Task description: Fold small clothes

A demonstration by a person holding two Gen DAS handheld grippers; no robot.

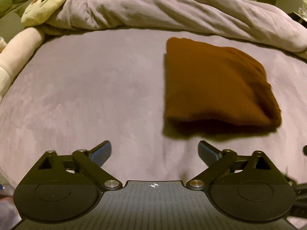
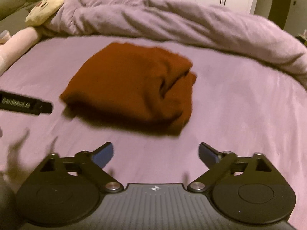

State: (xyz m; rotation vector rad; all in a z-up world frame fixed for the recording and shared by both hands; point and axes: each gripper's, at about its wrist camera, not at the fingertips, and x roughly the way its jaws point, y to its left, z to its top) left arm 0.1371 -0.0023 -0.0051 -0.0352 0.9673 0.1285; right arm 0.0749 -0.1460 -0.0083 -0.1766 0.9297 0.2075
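- Left gripper (image 1: 154, 149), bottom centre of the left wrist view: jaws spread wide, nothing between them, only bare sheet under the tips. Black hinged arms, blue pads on the inner faces.
- Right gripper (image 2: 155, 150), bottom centre of the right wrist view: jaws likewise spread wide and empty, clear of the cloth.
- Black bar with white lettering at the left edge of the right wrist view; I take it for part of the other gripper, not certain.
- Brown garment (image 2: 132, 88), centre of the right view and right of centre in the left view (image 1: 214, 86): lies folded in a compact, roughly square packet on the bed sheet (image 1: 86, 95), just beyond both grippers, touched by neither.
- Judgement: fold looks finished or nearly so. Right-hand edge shows loose, bunched layers. To do it well, press the packet flat or tuck that edge; come in low, pinch all layers together, avoid dragging the soft stack.
- Garment: thick, matte, soft knit-like cloth, rounded fold edges. Sheet: pale lilac, smooth, faintly napped.
- Farther back: rumpled lilac duvet (image 1: 172, 9) heaped across the top, deep folds.
- Upper left: cream plush toy (image 1: 44, 3), rounded head, stuffed limb below.
- Both frames somewhat motion-blurred.
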